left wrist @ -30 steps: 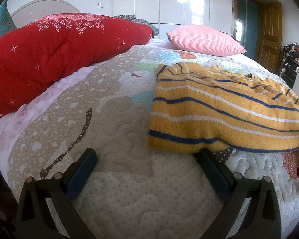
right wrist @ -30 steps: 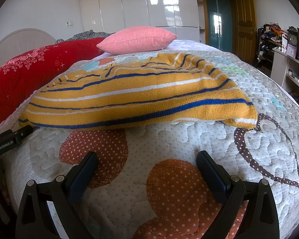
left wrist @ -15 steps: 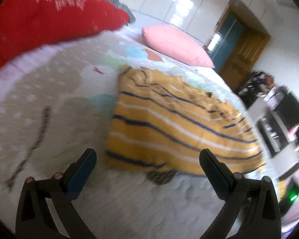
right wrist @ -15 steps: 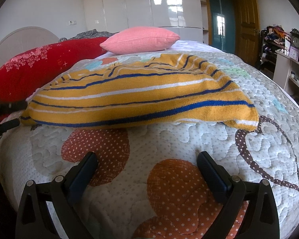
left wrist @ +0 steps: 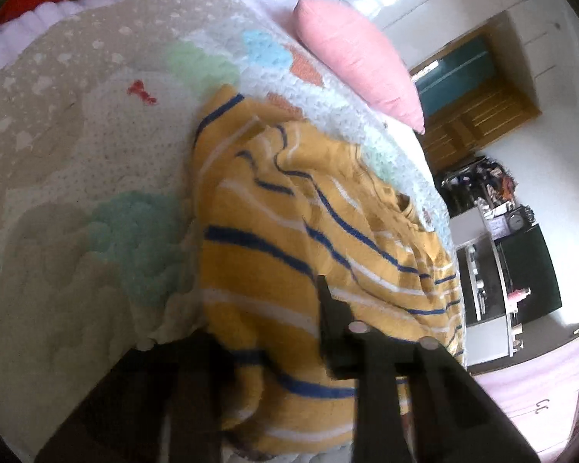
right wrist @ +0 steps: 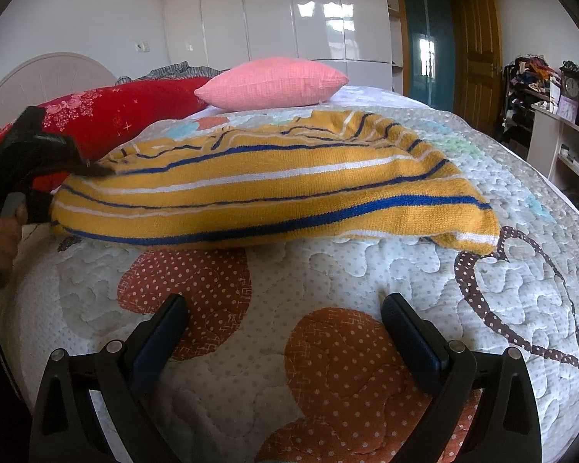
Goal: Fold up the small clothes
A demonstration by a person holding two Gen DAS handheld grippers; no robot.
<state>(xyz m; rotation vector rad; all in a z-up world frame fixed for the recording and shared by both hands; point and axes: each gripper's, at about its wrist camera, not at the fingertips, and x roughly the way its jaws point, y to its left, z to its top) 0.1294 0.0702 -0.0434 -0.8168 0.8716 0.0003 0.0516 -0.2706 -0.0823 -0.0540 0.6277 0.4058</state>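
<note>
**Left gripper closes on the sweater's edge**

The yellow striped sweater (right wrist: pixel 274 189) lies on the quilted bed (right wrist: pixel 328 289). The left gripper (left wrist: pixel 274 351) has just been closing, its jaws pinching the sweater's near-left edge. The right gripper (right wrist: pixel 285 332) hovers with jaws apart, empty

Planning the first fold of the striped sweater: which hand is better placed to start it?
Left. The left gripper has just been closing on the yellow striped sweater's edge, knit between its fingers. The right gripper hangs open over bare quilt, short of it.

Sweater (right wrist: pixel 274 193) on quilt (right wrist: pixel 328 289), pillow (right wrist: pixel 274 83) behind.
</note>
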